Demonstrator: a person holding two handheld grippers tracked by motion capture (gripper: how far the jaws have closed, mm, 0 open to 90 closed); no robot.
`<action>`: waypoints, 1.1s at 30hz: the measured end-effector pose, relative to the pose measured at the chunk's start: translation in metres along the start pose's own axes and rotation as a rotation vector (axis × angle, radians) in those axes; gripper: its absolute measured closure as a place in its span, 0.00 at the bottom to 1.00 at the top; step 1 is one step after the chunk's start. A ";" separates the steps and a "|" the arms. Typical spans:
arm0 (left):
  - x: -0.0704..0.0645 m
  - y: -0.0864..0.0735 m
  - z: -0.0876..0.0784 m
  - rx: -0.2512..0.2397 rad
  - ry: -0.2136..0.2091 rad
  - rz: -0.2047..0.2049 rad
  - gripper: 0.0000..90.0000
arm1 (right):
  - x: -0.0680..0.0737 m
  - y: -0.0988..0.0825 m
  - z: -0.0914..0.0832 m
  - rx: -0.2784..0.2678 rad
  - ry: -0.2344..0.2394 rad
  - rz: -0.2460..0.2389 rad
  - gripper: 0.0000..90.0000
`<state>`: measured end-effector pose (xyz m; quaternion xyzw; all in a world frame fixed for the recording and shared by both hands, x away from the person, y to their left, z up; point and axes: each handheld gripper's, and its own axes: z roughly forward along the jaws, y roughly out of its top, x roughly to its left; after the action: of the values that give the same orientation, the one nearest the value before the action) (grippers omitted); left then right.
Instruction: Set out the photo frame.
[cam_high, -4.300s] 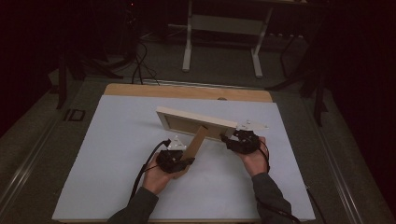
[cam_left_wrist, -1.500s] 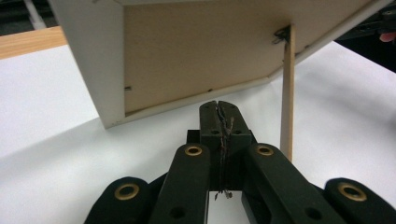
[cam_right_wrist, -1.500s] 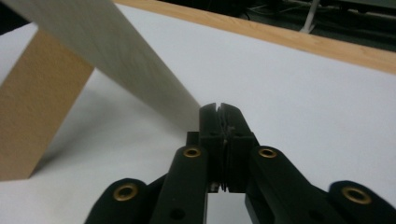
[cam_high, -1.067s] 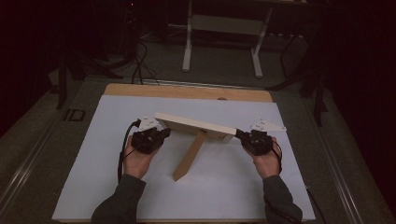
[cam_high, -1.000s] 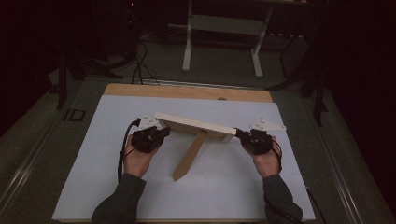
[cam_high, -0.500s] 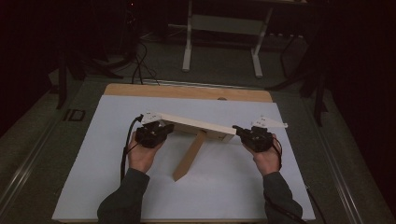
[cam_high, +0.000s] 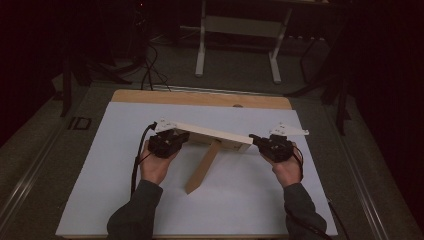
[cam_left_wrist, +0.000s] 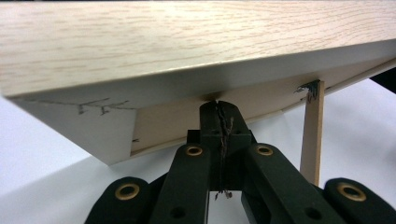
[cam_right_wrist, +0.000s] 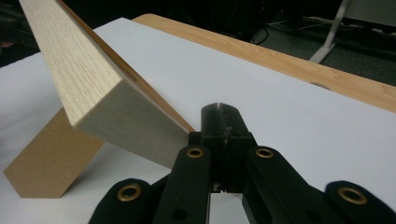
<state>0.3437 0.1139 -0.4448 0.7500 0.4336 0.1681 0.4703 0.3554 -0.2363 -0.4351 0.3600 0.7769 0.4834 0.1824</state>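
I have a picture frame (cam_high: 212, 136) between my two tongs, lying tilted and face-down-ish with its prop leg (cam_high: 202, 167) sticking out toward me onto the bench (cam_high: 100, 190). The left tongs (cam_high: 176, 138) are pressed together, nothing pinched; in the left gripper view their tips sit under the frame's back edge (cam_left_wrist: 187, 84), touching or just short of it. The right tongs (cam_high: 256, 139) are likewise pressed together and empty, their tips right beside the frame's end corner (cam_right_wrist: 126, 116) in the right gripper view, touching it or nearly so.

So the frame rests on closed tips and its own leg rather than in any grip. That is my worry. If I lift or tip it from here, it can slide off the left tips, since only a narrow edge bears on them. If I push inward unevenly with the right tongs, the frame may swivel about the leg and skid across the smooth white sheet. The leg (cam_left_wrist: 312, 135) looks thin and hinged; a sideways shove could fold it and drop the frame flat.
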 end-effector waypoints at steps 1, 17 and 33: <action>0.000 0.000 0.000 0.001 0.001 0.001 1.00 | 0.000 0.000 0.000 -0.002 0.004 0.003 1.00; -0.009 0.005 0.005 0.013 -0.007 0.024 1.00 | -0.003 0.003 0.001 -0.013 0.015 0.020 1.00; -0.024 0.012 0.014 0.032 -0.029 0.071 1.00 | -0.004 0.004 0.001 -0.003 0.039 0.018 1.00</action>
<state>0.3452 0.0848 -0.4374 0.7747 0.4026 0.1668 0.4582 0.3601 -0.2372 -0.4329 0.3569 0.7763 0.4932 0.1636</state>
